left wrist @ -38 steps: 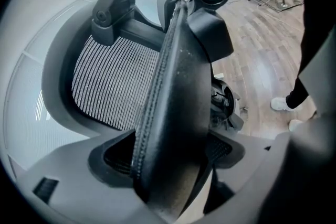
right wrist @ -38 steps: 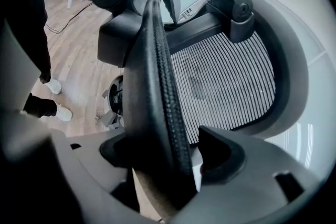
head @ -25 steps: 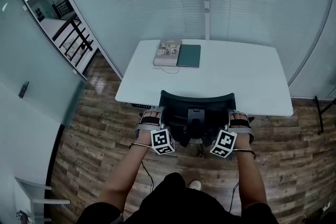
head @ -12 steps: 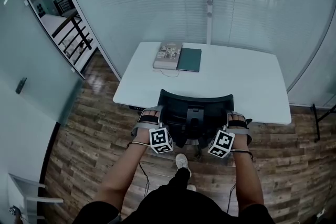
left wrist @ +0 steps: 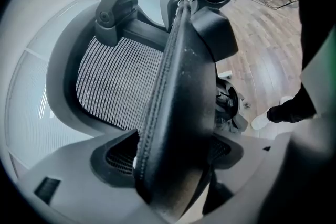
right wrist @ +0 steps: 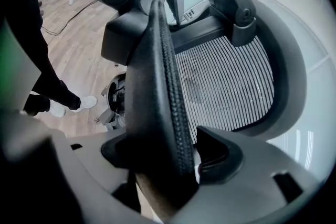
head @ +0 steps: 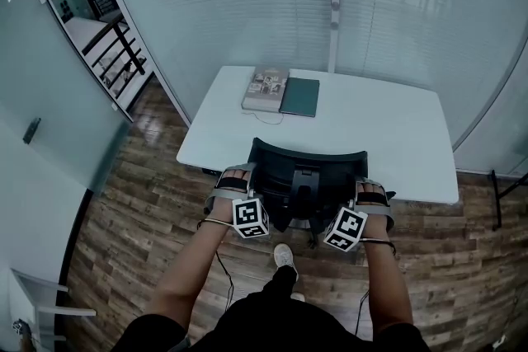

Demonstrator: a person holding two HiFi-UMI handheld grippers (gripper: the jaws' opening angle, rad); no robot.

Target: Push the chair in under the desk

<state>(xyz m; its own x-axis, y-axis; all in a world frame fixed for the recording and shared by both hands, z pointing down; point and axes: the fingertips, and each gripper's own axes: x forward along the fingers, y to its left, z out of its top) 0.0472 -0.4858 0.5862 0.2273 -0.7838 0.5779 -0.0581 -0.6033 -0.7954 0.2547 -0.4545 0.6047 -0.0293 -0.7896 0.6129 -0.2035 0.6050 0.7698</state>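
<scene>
The wood-plank floor [head: 140, 210] carries everything here, and on it stands the white rectangular bench [head: 396, 152]. The black mesh-backed office chair [head: 307, 169] is at the middle of the bench's near edge. Seen from above, its back overlaps that edge and its base shows on our side. We judge the push to be under way and close to done, though we cannot tell how far the seat is under.

Our left gripper [head: 239, 181] has its fingers [left wrist: 79, 186] clamped on the left edge of the chair back. Our right gripper [head: 369, 192] has its fingers [right wrist: 252, 181] tightening on the right edge, which fills the gap between them.

The next move, as we see it, calls for an even, straight shove from both sides toward the far edge, so the chair does not swivel. We would stop as the back meets the near edge.

A pale book [head: 264, 86] and a dark green notebook [head: 299, 96] lie by the far-left corner, well apart from the chair.
</scene>
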